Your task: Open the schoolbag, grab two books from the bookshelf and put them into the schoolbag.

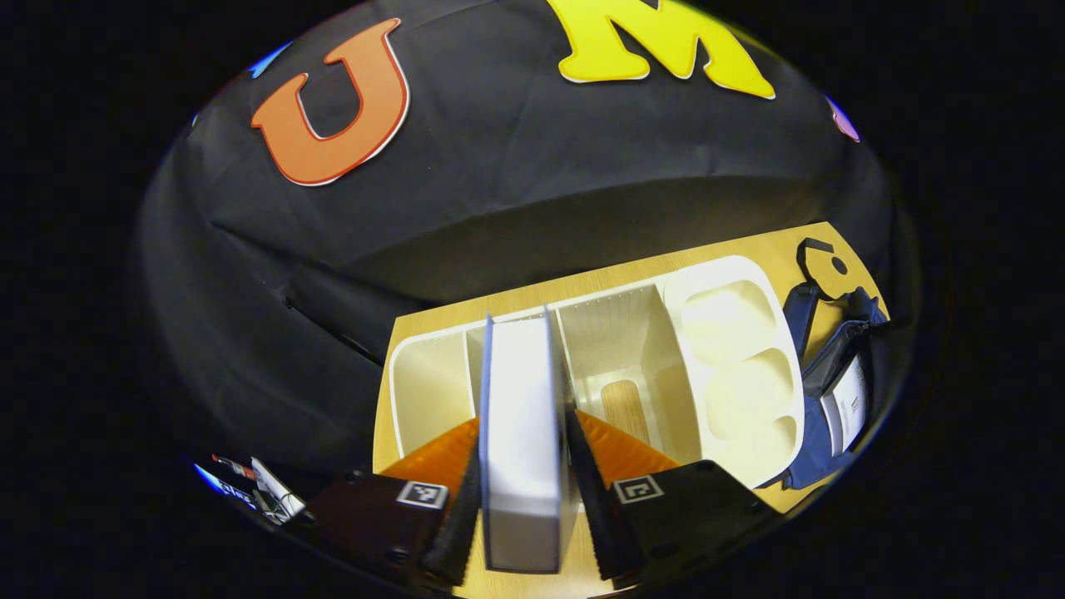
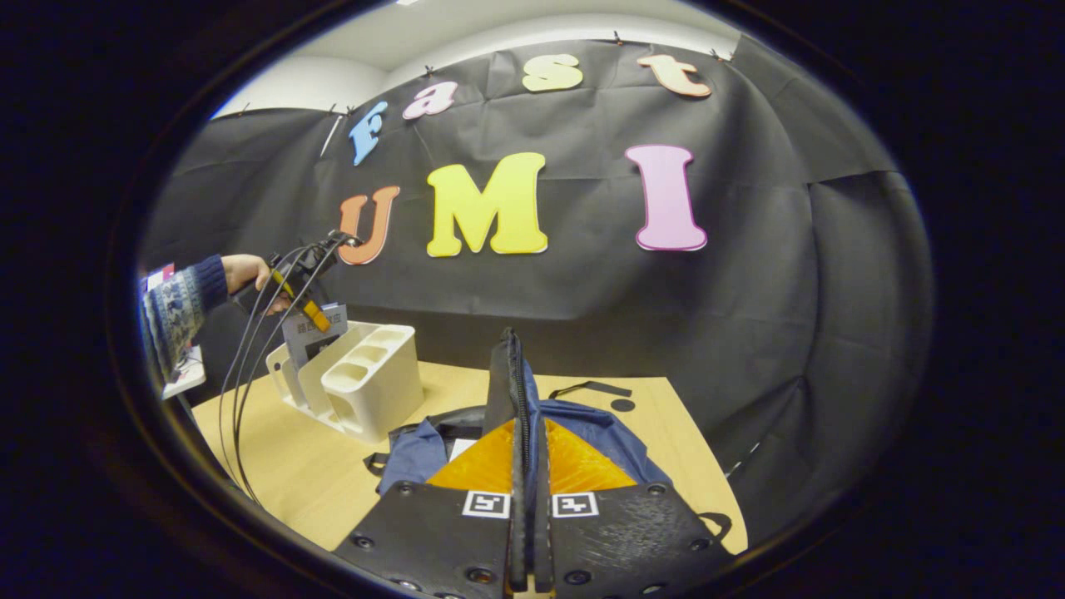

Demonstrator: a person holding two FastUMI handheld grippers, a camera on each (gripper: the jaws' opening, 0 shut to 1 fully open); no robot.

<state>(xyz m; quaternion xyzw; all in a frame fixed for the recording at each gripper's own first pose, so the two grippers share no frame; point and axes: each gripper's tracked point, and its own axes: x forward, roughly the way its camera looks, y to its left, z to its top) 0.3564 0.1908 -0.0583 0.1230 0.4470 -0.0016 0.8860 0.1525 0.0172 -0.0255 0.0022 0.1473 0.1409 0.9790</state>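
**One book in the fingers above the bookshelf, bag held at its edge**

The left gripper (image 1: 522, 507) has its two fingers pressed on both sides of a white book (image 1: 522, 433), which stands upright between them, its spine toward the camera. Just beyond the fingertips is the white bookshelf (image 1: 740, 366), which stands on the wooden tabletop (image 1: 433, 314). The book seems to be in, or just above, one of the middle slots; I cannot tell if it is already free of the shelf. The slot to the right of the fingers looks empty, and farther to that side are the round compartments of the shelf.

The right gripper (image 2: 526, 466) has its fingers clenched almost together, and a thin dark edge with a zipper rises between them. I judge this is the rim of the blue schoolbag (image 2: 607, 433), which lies on the tabletop directly under and beyond these fingers. In the left gripper view something white shows inside the bag, perhaps a first book, but I am not sure.

In the right gripper view, a hand (image 2: 250, 270) with a patterned sleeve holds the other gripper over the bookshelf, far to the left of the fingers.

As I judge it, the bag is open and held so. What remains is to carry this book to the bag and drop it in, and possibly fetch one more.
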